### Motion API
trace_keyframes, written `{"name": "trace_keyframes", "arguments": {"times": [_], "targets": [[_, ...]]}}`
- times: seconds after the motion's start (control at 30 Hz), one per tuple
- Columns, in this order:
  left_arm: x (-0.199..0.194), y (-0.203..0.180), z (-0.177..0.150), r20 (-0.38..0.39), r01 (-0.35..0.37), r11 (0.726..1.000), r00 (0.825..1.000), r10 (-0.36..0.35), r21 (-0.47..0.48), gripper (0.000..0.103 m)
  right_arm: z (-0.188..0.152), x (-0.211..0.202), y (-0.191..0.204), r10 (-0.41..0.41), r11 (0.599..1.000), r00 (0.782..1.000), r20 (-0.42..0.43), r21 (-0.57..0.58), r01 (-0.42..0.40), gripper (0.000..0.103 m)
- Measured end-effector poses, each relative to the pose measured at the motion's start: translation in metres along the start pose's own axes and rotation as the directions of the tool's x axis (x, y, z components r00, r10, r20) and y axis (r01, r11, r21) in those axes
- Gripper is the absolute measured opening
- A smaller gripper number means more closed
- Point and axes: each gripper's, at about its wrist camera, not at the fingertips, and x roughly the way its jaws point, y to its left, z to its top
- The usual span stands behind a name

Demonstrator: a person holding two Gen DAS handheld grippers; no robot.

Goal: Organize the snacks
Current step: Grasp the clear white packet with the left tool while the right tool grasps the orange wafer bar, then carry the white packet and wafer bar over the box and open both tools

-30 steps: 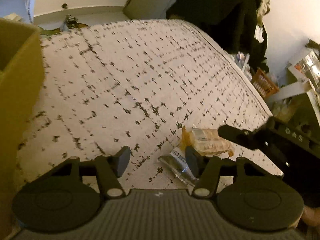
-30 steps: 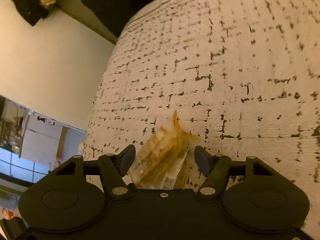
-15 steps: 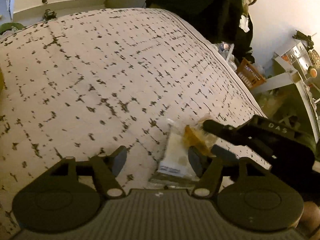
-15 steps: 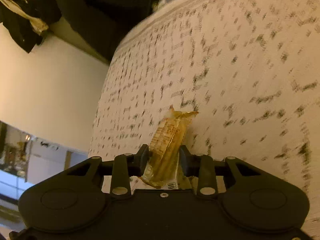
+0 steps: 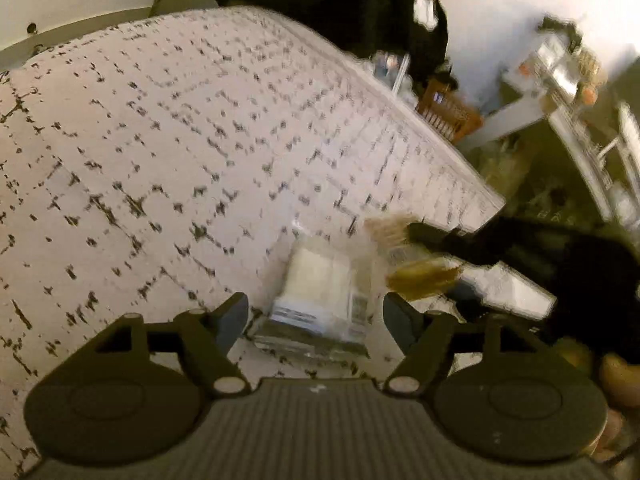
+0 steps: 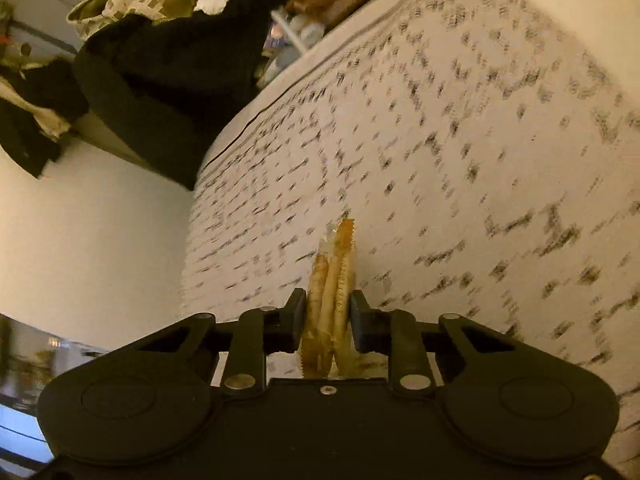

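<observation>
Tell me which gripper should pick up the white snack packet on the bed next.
Left. The left gripper is open with the white packet lying on the bed right between its fingers. The right gripper is already shut on the orange packet, so it has no room.

Glossy clear plastic wrapper (image 5: 320, 292); woven cloth cover (image 5: 160, 140).

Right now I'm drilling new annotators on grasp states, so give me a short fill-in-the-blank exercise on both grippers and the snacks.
1. The right gripper is shut on the ____ snack packet.
2. The left gripper is ____, its fingers either side of the white snack packet.
3. The white snack packet lies on the speckled ____.

Missing words: orange; open; bedspread
</observation>
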Motion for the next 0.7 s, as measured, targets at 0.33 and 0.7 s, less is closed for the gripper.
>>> {"name": "trace_keyframes", "arguments": {"times": [0.33,0.7], "targets": [[0.029,-0.028,-0.003,-0.002,-0.101,0.985,0.995,0.102,0.141,0.076,0.001,0.023,0.003,-0.131,0.983,0.991,-0.039,-0.137,0.124,0.025],[-0.002,-0.007,-0.007,0.031,-0.170,0.982,0.985,0.168,0.086,0.046,-0.013,0.005,0.025,-0.053,0.977,0.999,0.010,-0.208,0.054,0.024]]}}
